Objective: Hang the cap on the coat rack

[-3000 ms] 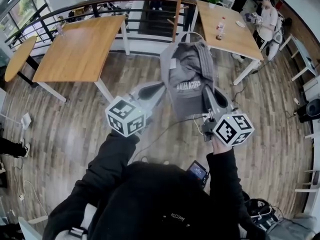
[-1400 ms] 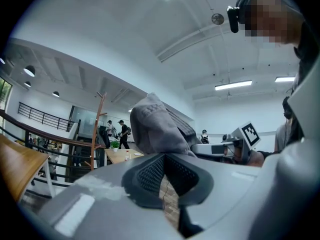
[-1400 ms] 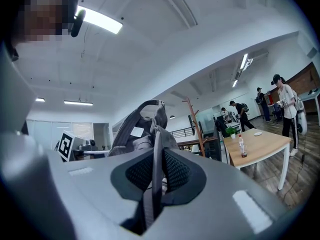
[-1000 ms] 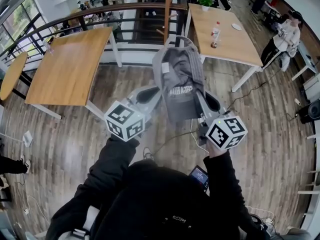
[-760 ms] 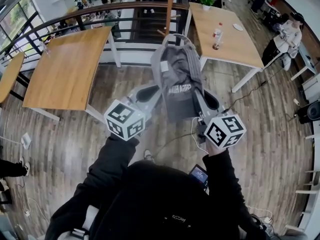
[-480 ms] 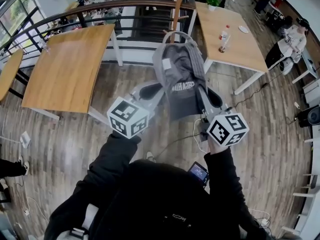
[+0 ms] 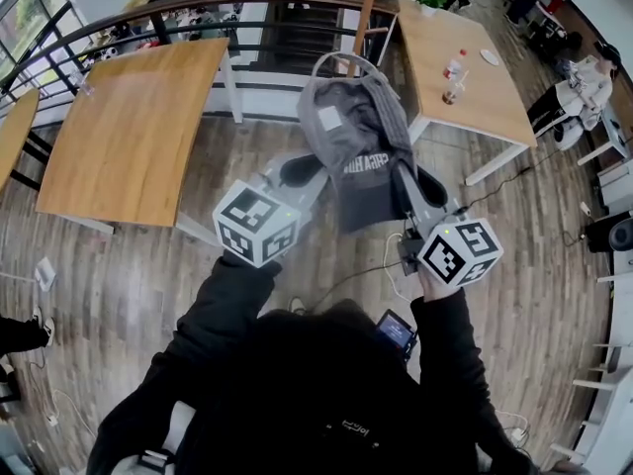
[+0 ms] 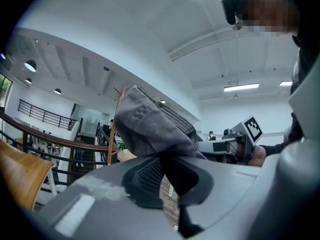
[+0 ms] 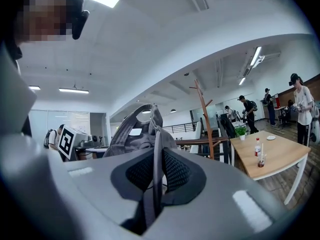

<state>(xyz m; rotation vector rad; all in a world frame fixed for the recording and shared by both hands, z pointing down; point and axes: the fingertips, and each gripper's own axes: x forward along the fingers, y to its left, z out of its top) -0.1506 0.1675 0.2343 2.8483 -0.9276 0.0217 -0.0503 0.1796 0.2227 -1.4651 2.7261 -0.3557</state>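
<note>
Cap (image 7: 358,151): held in the air between both claws, above the floor (image 7: 148,265), near the coat rack (image 7: 367,10).
Long axis: runs away from the person; the strap loop points towards the rack, and the inside seemingly faces up.
Left claw (image 7: 294,172): clenched on the cap's left edge.
Right claw (image 7: 408,180): clenched on its right edge.

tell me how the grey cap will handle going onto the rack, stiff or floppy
Probably floppy: the cap sags and creases between the left gripper and right gripper, each pinching an edge. Likely light, since thin pinches carry it. It may fold rather than stay open against the coat rack.
</note>
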